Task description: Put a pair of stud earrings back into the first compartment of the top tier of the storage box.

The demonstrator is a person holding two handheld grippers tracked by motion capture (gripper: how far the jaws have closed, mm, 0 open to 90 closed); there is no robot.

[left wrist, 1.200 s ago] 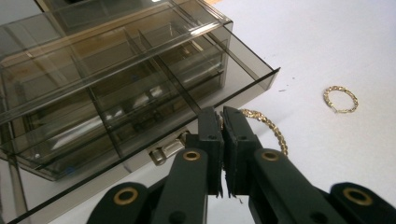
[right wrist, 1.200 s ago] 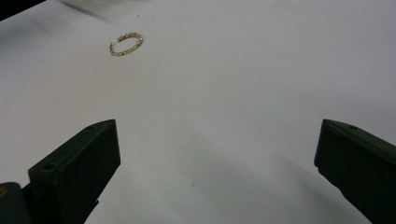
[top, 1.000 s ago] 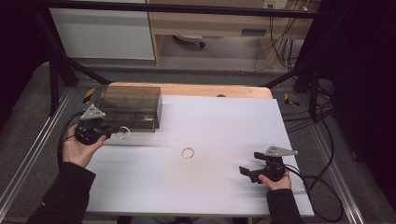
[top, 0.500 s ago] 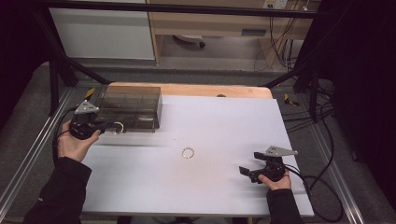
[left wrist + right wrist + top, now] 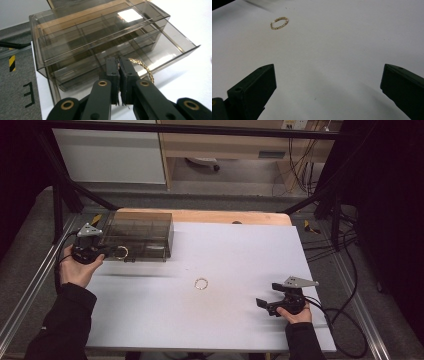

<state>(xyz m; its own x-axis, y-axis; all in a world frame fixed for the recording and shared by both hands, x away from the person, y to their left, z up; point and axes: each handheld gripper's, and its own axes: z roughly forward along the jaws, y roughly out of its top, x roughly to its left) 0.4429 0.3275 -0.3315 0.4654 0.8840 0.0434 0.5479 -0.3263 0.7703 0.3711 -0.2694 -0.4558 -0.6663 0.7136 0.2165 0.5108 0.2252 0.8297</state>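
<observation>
A smoky see-through drawer box (image 5: 137, 236) stands at the table's far left, its lowest drawer (image 5: 175, 47) pulled out. My left gripper (image 5: 110, 253) hovers in front of it, shut on a gold chain bracelet (image 5: 121, 252). In the left gripper view the pads (image 5: 119, 75) pinch the bracelet (image 5: 142, 68), which hangs over the pulled-out drawer. A second gold bracelet (image 5: 201, 283) lies flat mid-table. My right gripper (image 5: 265, 296) rests near the front right, open and holding nothing, and the second bracelet (image 5: 279, 22) lies well ahead of its gripper (image 5: 327, 85).
The white tabletop (image 5: 240, 250) ends in a wooden strip (image 5: 210, 216) at the back. Metal rails (image 5: 30, 285) run along both sides. Cables (image 5: 345, 330) trail off the right edge.
My left gripper, holding the bracelet, has drifted left and back toward the drawer box. The right gripper and the loose bracelet stayed put.
</observation>
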